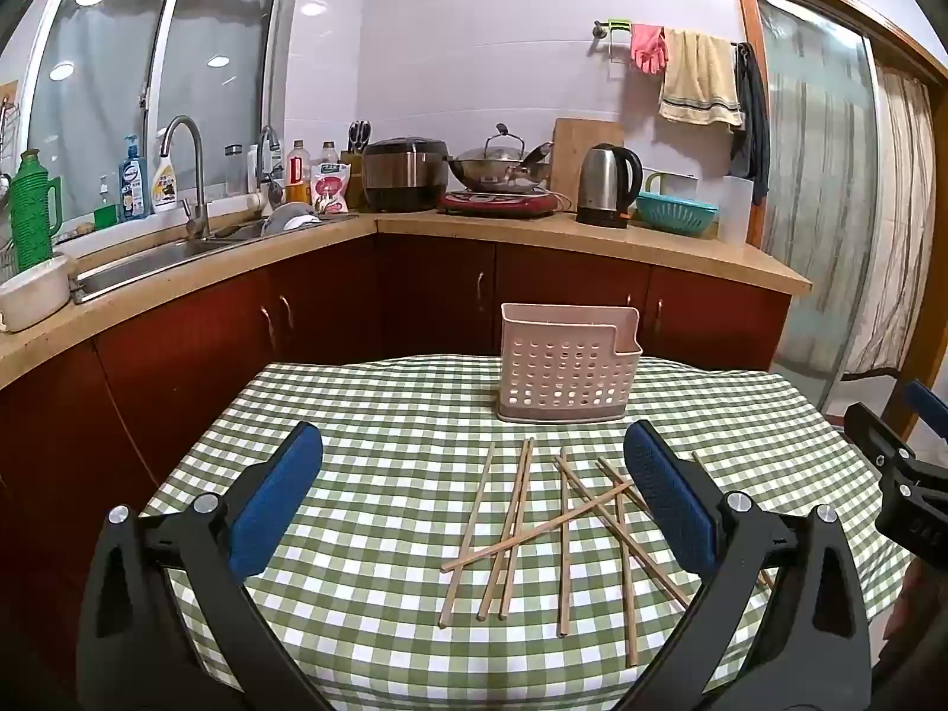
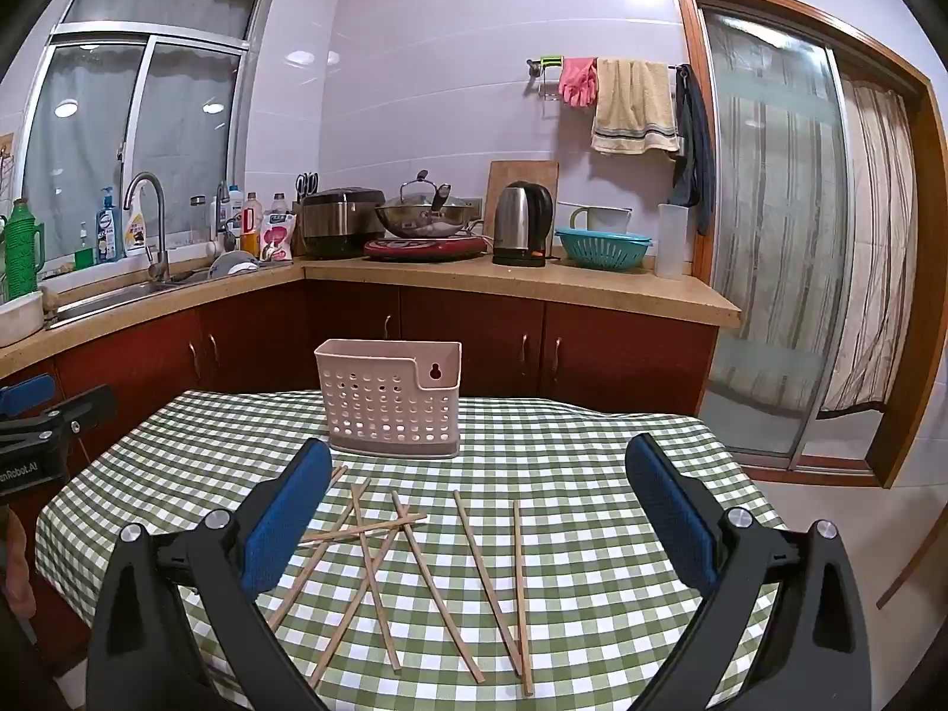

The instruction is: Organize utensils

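While the wooden chopsticks (image 1: 521,527) lie loose and partly crossed on the near half of the surface (image 1: 367,415), nothing is yet gathered, so the step in hand looks like a first pick. The pink perforated utensil holder (image 1: 566,364) stands upright just beyond them, toward the far edge, and appears empty (its inside is only partly visible). A clean start would be one of the outer sticks that lies free of the others, taken near its middle so it stays level, then tipped end-down into the holder; pulling from the crossed heap could scatter the rest. The left hand-held gripper (image 1: 474,492) hovers with its jaws spread wide and nothing between them, and the right hand-held gripper (image 2: 477,495) does the same. A green checked cloth covers the surface. Beyond it runs a kitchen counter (image 1: 533,231) with a sink (image 1: 166,260), kettle (image 1: 607,183) and wok (image 1: 500,169).
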A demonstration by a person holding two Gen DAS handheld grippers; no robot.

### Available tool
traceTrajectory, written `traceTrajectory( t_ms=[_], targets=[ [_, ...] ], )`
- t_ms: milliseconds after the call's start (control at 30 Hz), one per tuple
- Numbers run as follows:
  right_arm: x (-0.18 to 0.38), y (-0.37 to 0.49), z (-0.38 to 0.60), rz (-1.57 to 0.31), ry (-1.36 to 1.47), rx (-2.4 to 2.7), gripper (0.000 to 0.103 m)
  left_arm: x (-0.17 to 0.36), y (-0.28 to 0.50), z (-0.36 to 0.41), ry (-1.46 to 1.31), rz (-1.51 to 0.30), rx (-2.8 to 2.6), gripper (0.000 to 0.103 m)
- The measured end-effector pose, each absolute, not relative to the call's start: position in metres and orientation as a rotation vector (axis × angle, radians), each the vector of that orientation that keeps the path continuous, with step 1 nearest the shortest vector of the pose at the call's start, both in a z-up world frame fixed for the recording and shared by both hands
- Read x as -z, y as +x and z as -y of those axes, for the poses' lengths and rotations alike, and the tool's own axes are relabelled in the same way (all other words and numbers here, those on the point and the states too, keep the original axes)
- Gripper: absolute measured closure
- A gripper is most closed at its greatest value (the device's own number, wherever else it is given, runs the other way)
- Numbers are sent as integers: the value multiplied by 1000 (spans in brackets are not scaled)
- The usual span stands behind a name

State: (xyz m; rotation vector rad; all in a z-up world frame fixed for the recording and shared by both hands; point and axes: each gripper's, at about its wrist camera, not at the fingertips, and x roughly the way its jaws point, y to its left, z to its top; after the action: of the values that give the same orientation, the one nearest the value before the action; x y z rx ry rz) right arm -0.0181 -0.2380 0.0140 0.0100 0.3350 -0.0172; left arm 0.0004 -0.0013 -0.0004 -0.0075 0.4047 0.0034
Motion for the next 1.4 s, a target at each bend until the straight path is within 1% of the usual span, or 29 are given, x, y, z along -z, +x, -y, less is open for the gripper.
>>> traceTrajectory(
  t_ms=[1400],
  targets=[
    [-12, -19, 239, -334, 9, 16, 6, 5, -1, 3, -5, -408, -1, 4]
  ],
)
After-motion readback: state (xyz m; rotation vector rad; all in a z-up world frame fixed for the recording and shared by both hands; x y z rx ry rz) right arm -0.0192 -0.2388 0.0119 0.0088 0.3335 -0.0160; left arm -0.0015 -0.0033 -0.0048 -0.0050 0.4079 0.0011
